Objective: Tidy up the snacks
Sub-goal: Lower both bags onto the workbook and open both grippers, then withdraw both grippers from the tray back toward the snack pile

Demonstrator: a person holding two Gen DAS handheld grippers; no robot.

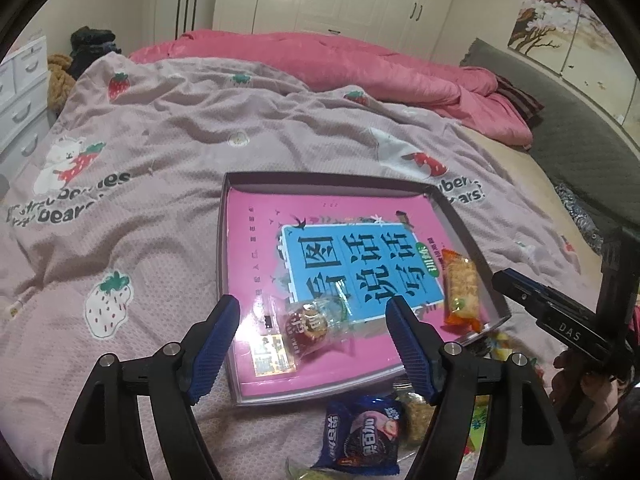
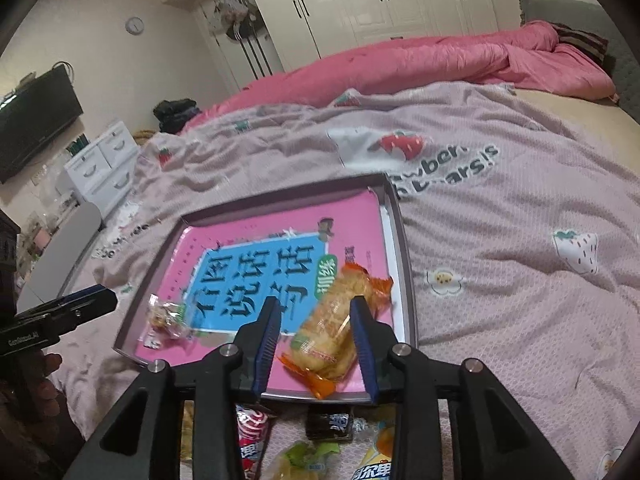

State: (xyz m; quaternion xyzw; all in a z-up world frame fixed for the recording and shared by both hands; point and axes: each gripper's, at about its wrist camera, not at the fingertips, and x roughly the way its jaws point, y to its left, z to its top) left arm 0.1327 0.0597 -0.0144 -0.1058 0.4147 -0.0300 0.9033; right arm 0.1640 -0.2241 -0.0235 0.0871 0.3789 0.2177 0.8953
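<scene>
We have both hand-held grippers open and empty: left hand-held gripper [image 1: 314, 322] straddles the clear-wrapped pastry [image 1: 308, 326], right hand-held gripper [image 2: 316, 320] straddles the orange snack [image 2: 332, 332]. Both lie in the tray [image 1: 236, 178] on the bed [image 1: 160, 128], presumably sorted; the loose snacks [image 1: 360, 436] wait outside.

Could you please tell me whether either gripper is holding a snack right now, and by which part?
Nothing is held. The left gripper stands open over the clear-wrapped snack; the right gripper stands open around the orange-wrapped snack, pads apart.
</scene>
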